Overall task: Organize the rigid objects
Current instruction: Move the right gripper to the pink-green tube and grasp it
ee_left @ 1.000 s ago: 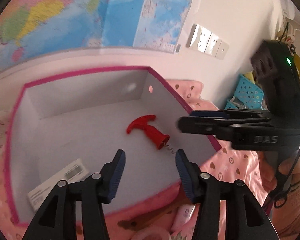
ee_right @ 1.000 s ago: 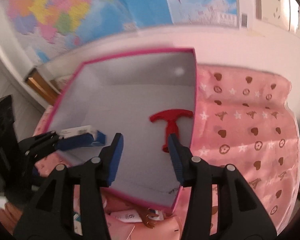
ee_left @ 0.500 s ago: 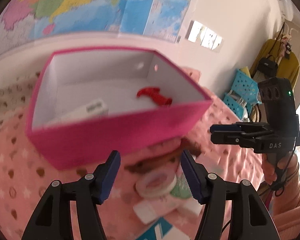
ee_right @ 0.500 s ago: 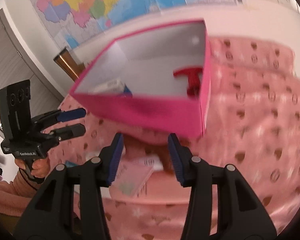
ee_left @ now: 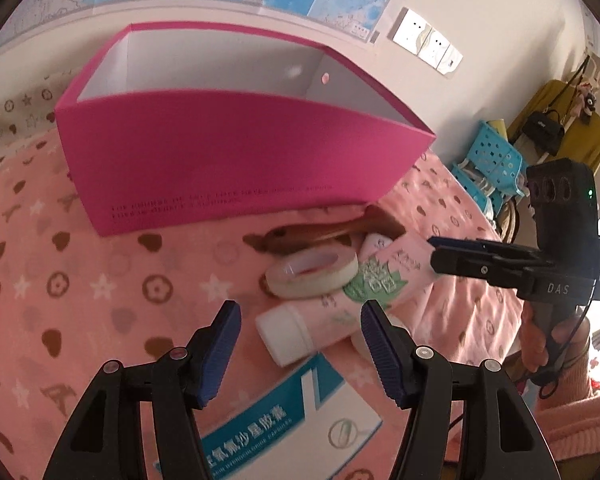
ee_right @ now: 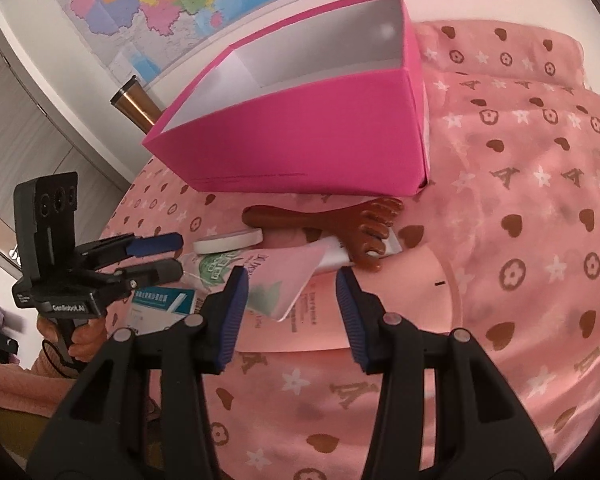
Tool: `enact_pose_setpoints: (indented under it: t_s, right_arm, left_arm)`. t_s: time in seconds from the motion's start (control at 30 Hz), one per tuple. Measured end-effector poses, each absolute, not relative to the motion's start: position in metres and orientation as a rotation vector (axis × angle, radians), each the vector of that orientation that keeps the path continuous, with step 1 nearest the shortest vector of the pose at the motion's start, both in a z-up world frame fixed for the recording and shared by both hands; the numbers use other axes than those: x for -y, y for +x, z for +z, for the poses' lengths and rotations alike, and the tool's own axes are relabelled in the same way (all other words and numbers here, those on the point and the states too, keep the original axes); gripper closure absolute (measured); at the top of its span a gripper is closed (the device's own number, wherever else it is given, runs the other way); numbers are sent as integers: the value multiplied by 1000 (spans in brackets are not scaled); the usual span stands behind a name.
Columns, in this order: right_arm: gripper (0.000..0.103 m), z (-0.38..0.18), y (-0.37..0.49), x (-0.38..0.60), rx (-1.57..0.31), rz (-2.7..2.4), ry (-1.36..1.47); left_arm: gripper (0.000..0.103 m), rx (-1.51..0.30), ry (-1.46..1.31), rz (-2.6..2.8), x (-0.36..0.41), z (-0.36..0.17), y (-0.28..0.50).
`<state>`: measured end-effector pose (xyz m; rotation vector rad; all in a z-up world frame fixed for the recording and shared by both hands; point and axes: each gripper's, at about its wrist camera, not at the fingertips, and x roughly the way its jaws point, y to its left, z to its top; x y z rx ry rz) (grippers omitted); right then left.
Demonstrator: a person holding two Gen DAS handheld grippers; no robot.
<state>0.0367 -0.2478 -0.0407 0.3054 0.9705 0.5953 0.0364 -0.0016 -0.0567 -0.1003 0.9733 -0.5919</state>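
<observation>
Hovering empty, both claws (ee_left: 300, 350) (ee_right: 288, 312) tilt downward.

"DAS" in white on black right gripper (ee_left: 452, 254) body; "GenRobot.AI" on black left gripper (ee_right: 156, 256) body; pink box print too blurred.

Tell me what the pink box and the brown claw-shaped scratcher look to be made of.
Pink box: likely matte paperboard, with thin flat walls, sharp folded corners and a white unglossed inside. Brown scratcher: smooth and glossy, with highlights on the curled fingers; polished wood or moulded plastic, the look leaves it open.
</observation>
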Motion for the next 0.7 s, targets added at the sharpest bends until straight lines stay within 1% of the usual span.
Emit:
enact_pose_setpoints:
  t_s: [0.17,0.23,0.3,0.47,0.53,0.7]
  right_arm:
    - [56,-39,34,245,-954,598,283]
    - [61,-39,34,244,-954,596,280]
    - [64,-39,33,243,-953,596,276]
    - [67,-40,32,241,-942,594,260]
    - [70,-40,32,242,-941,594,259]
    - [71,-38,31,240,-930,582,236]
  left_arm:
    - [39,-1002,-139,-618,0,-63,33]
    - [39,-1007,-142,-622,1,-65,32]
    - [39,-1013,-149,-626,3,-66,31]
    - [39,-1027,-219,-630,-1,-70,29]
    - [39,-1026,-220,-622,-1,-70,27]
    - [39,-1016,-208,-620,1,-65,23]
